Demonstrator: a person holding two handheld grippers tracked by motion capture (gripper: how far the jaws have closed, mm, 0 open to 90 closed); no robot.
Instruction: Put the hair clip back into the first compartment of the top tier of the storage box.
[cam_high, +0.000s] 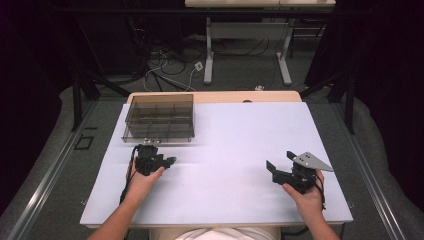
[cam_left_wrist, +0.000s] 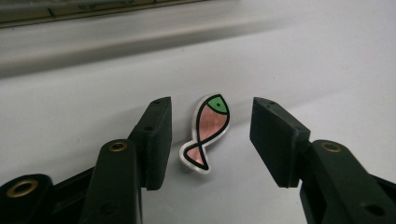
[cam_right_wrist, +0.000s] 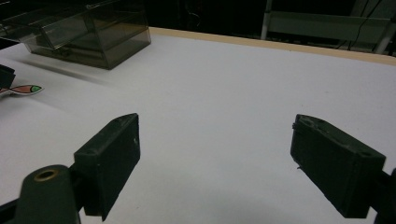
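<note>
Straddling the fish token (cam_left_wrist: 206, 132), left gripper (cam_left_wrist: 211, 135) jaws stand apart (untouched); right gripper (cam_right_wrist: 215, 163) gapes, palm-down.

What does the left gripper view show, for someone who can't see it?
A small pink fish sticker with a green head lies flat on the white table, between the two black jaws of the left hand-held gripper. The jaws stand on either side of it without touching it.

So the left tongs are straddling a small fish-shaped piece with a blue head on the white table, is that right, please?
Not quite: the head is green, not blue. The left gripper view shows the fish-shaped piece lying on the white table between the left tongs, pink-bodied with a green head, the pads not touching it.
</note>
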